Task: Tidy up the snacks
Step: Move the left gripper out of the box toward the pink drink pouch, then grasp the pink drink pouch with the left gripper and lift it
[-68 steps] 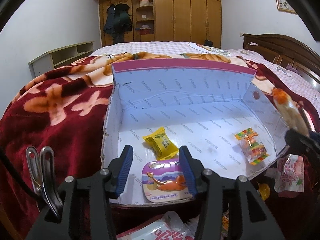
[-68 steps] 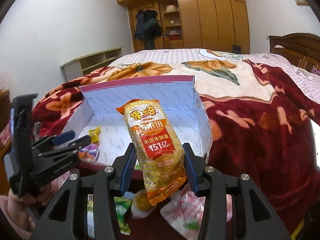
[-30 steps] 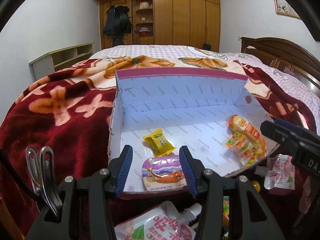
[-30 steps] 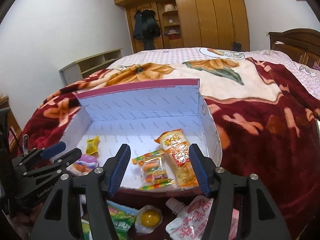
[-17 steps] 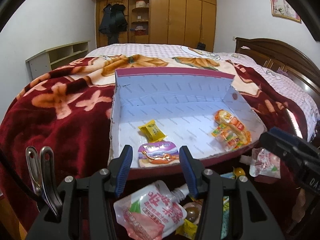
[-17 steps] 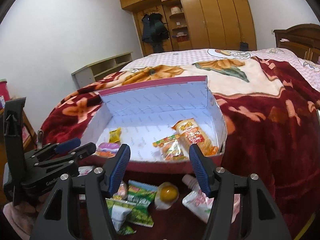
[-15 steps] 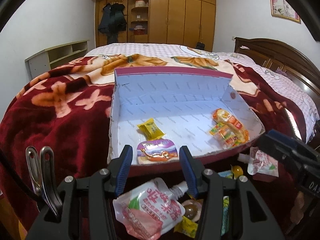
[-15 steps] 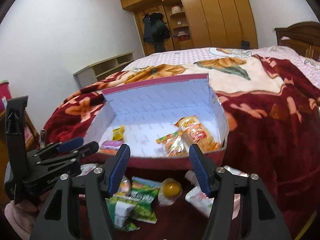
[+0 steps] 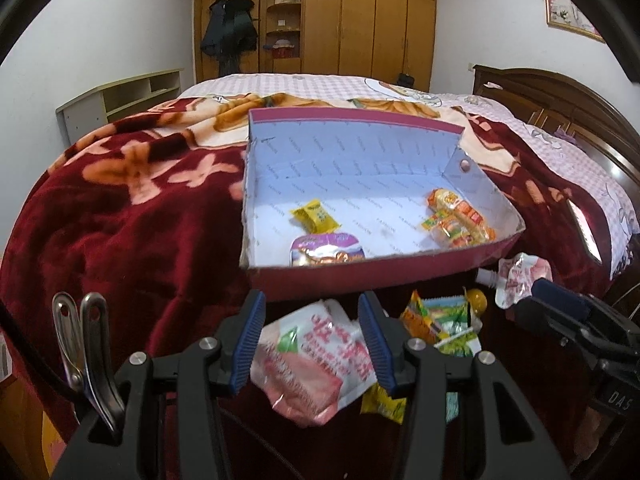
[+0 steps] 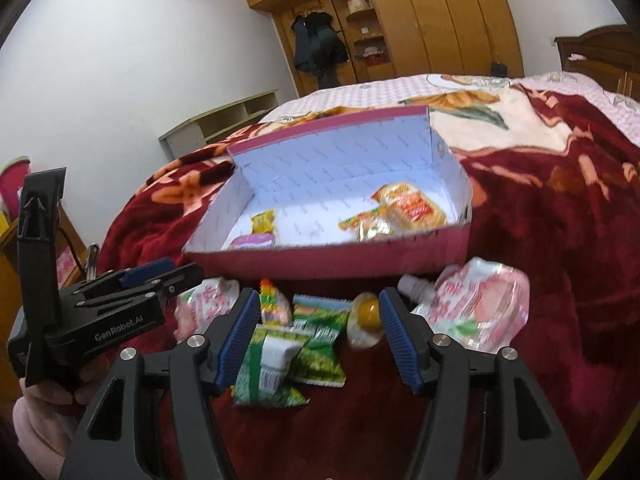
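Inside, the box holds four snacks — yellow candy among them.

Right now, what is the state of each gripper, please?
Left gripper: jaws open, holding nothing.
Right gripper: jaws open, holding nothing.

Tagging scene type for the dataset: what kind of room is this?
A home bedroom, almost certainly: a wide bed under a red floral blanket, a wooden headboard, and a wall of wooden wardrobes with coats hanging.
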Demonstrator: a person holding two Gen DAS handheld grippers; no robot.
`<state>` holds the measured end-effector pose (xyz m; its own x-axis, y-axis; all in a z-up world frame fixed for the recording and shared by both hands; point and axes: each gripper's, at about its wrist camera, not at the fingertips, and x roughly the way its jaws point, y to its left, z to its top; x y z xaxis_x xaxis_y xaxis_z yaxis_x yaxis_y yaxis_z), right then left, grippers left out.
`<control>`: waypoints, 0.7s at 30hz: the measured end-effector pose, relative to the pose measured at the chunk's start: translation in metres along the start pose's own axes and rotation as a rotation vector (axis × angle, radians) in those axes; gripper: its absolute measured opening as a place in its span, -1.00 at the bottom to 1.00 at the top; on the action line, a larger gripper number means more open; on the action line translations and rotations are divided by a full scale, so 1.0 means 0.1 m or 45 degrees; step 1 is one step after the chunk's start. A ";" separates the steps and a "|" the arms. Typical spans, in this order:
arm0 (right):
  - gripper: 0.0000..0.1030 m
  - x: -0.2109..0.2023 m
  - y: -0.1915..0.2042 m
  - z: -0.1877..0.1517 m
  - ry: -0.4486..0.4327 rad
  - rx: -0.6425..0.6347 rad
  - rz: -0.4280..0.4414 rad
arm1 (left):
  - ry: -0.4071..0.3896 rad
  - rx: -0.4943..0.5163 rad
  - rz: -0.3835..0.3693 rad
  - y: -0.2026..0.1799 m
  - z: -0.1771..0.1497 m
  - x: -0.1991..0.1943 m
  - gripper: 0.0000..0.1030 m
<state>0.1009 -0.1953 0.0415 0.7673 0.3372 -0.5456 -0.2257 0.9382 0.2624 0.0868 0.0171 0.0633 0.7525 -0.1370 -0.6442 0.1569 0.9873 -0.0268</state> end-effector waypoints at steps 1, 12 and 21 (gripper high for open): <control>0.23 -0.01 0.00 -0.02 0.003 0.003 0.000 | 0.005 0.001 0.002 0.01 -0.02 -0.01 -0.01; 0.23 0.01 -0.01 -0.24 0.061 0.021 -0.026 | 0.067 -0.012 0.039 0.13 -0.27 -0.01 -0.01; 0.23 0.07 -0.01 -0.38 0.094 0.021 -0.028 | 0.093 -0.014 0.053 0.18 -0.38 0.02 0.11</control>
<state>0.0839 -0.1909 0.0068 0.7252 0.3223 -0.6085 -0.1994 0.9441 0.2624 0.0669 0.0375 0.0322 0.7097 -0.0904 -0.6987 0.1192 0.9928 -0.0073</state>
